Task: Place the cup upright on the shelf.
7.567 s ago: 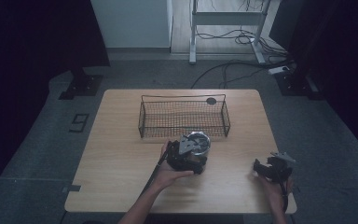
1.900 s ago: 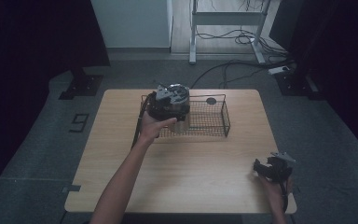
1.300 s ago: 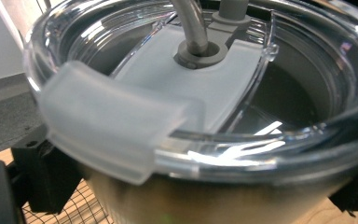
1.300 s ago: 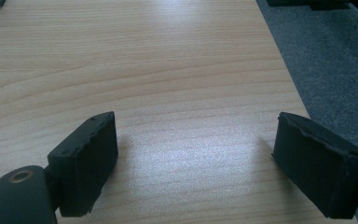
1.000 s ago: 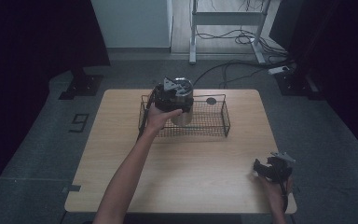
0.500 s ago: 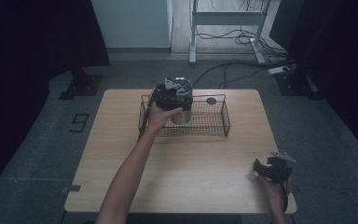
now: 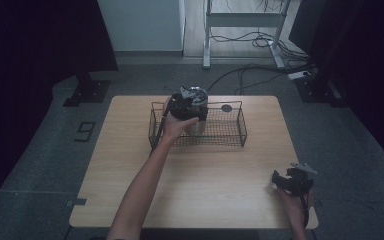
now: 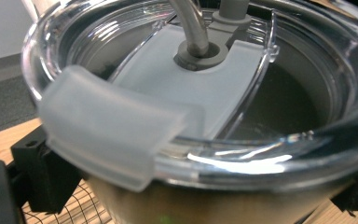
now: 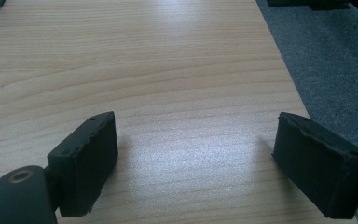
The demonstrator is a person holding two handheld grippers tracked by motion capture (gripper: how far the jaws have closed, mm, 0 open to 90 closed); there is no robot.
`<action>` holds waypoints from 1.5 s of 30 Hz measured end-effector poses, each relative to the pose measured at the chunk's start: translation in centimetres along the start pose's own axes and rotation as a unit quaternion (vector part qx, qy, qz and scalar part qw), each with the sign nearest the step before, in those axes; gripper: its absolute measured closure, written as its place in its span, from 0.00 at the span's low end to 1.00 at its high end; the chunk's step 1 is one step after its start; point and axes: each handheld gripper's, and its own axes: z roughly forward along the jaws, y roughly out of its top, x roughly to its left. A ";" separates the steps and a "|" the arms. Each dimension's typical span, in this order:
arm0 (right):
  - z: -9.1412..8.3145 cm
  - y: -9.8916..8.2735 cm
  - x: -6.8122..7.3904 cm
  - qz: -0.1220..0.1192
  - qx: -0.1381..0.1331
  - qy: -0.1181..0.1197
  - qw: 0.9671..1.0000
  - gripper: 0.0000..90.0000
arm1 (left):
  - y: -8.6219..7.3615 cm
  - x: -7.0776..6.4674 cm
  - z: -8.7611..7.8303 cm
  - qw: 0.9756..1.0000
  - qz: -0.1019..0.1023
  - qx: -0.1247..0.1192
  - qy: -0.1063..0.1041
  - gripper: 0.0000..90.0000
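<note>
I had my left gripper (image 7: 187, 102) clamped on the steel tumbler with the clear plastic lid (image 8: 186, 93) — its black jaws pressed the cup's sides from both flanks, just under the lid's rim. I held the tumbler upright above the left part of the black wire basket (image 7: 230, 135), over its open top, the cup's base looking to be about level with the basket's rim, though I could not tell whether it had touched the mesh floor. A small dark round thing (image 7: 226, 108) lay at the basket's far edge; I could not make out what it was.

By my reckoning the step in hand was setting the tumbler down inside the basket. The next move called for lowering it straight, clear of the left and near wires, until the base sat flat — then easing the jaws apart and lifting out without catching the lid.

My right gripper (image 9: 196, 161) rested idle, well away from the basket at the near right corner of the pale wooden bench (image 7: 210, 190), jaws spread wide with nothing between them.
</note>
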 end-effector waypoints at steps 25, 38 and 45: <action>0.0 0.0 0.0 -0.001 -0.001 0.001 1.000 0.16 | -2.6 -0.1 3.1 1.000 -0.015 0.023 0.000 0.05; 0.0 0.0 0.0 -0.001 -0.001 0.001 1.000 0.16 | -4.0 -0.4 3.4 1.000 -0.004 0.022 -0.004 0.05; 0.0 0.0 0.0 -0.001 -0.001 0.001 1.000 0.16 | -4.5 -0.1 3.0 1.000 -0.007 0.016 -0.011 0.04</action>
